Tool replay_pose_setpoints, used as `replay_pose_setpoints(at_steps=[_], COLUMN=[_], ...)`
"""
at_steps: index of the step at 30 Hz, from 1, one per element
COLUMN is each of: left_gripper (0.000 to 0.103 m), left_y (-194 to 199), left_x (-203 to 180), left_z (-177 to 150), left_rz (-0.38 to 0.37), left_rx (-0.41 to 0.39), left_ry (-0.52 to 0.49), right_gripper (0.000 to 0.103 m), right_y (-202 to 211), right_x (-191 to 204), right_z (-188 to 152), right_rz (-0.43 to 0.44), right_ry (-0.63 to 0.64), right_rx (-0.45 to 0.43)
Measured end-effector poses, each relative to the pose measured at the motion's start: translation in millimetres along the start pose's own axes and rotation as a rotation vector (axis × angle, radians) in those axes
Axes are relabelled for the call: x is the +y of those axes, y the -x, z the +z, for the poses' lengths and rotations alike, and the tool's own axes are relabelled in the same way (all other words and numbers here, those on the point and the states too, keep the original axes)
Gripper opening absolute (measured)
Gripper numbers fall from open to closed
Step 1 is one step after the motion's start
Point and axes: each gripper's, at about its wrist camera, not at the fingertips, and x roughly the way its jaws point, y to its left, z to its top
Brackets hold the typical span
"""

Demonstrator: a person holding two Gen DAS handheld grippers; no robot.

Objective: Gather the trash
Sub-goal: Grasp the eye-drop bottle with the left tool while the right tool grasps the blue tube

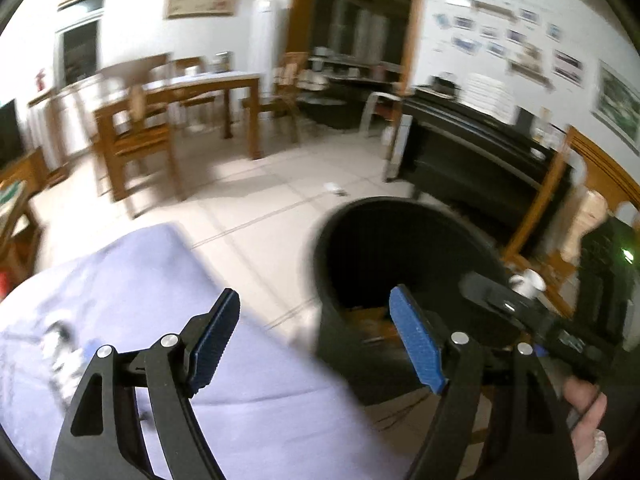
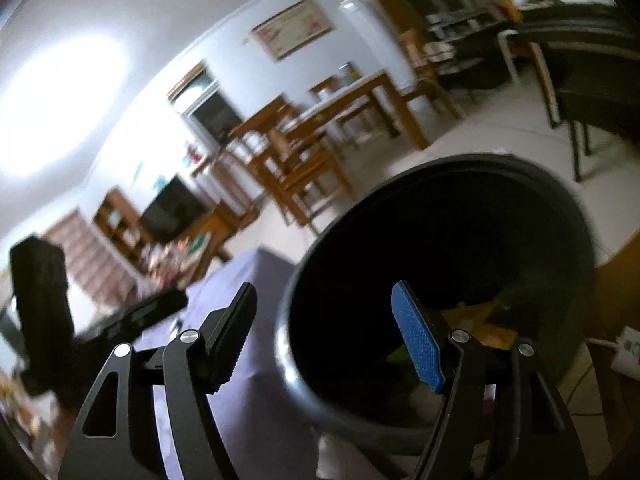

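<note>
A black round trash bin (image 1: 352, 232) stands on the tiled floor beside a table with a purple cloth (image 1: 140, 280). My left gripper (image 1: 316, 336) is open and empty, held above the table edge and the bin's near rim. The right gripper's body (image 1: 520, 312) shows at the right over the bin. In the right wrist view the bin (image 2: 400, 216) fills the middle, with yellow and green trash (image 2: 480, 320) at its bottom. My right gripper (image 2: 324, 332) is open and empty over the bin's mouth. Small crumpled white and blue items (image 1: 68, 352) lie on the cloth at the left.
A wooden dining table (image 1: 208, 84) and chairs (image 1: 136, 132) stand across the floor. A black piano (image 1: 472, 148) stands right of the bin. A small white scrap (image 1: 334, 189) lies on the floor. A white power strip (image 2: 628, 350) lies right of the bin.
</note>
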Motion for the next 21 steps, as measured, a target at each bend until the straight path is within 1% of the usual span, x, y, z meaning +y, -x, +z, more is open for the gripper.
replay_pose_setpoints(at_steps=[1,3,4,6,9,11,12,13,15,17,18,19,20,21], left_gripper=[0.077,0.077,0.077,0.077,0.077,0.077,0.076,0.076,0.076,0.071,0.066,0.059,0.055,0.047], left_y=[3.2,10.6,12.8,14.8,16.8,13.6,9.4,4.9,-1.7,-8.5,-11.4,-16.7,-18.7,-22.3], left_x=[13.9,51.6,70.3,101.9,146.7,165.8,173.7,180.1,189.7,193.2,195.6,196.8,197.9,200.6], left_z=[-2.2,-8.2,-11.6,-17.1,-22.1,-24.8,-25.8,-26.9,-28.8,-28.9,-29.3,-28.9,-30.8,-32.3], left_rz=[0.022,0.104,0.152,0.224,0.287,0.314,0.328,0.333,0.313,0.284,0.273,0.26,0.252,0.244], left_rx=[0.002,0.01,0.021,0.045,0.072,0.096,0.117,0.137,0.165,0.182,0.192,0.202,0.209,0.219], left_ry=[0.018,0.062,0.076,0.114,0.182,0.189,0.181,0.175,0.167,0.156,0.15,0.141,0.138,0.138], right_gripper=[0.068,0.064,0.064,0.063,0.063,0.062,0.057,0.056,0.054,0.053,0.053,0.051,0.049,0.048], right_y=[-5.5,-18.7,-24.5,-35.4,-56.1,-70.8,-80.1,-93.1,-112.6,-131.4,-140.5,-152.3,-159.5,-165.6], right_x=[9.9,36.8,50.8,79.7,126.9,153.9,167.5,183.6,204.2,222.0,228.7,238.4,244.1,250.4], right_z=[-2.7,-9.4,-12.2,-17.9,-27.0,-34.0,-39.1,-45.6,-51.8,-58.2,-61.3,-65.9,-68.1,-74.6], right_rz=[0.011,0.037,0.049,0.074,0.114,0.128,0.133,0.133,0.127,0.114,0.108,0.099,0.093,0.085], right_ry=[0.023,0.085,0.12,0.189,0.293,0.352,0.386,0.429,0.485,0.525,0.545,0.573,0.589,0.608], right_rx=[0.018,0.063,0.084,0.12,0.188,0.238,0.268,0.307,0.355,0.396,0.412,0.433,0.446,0.462])
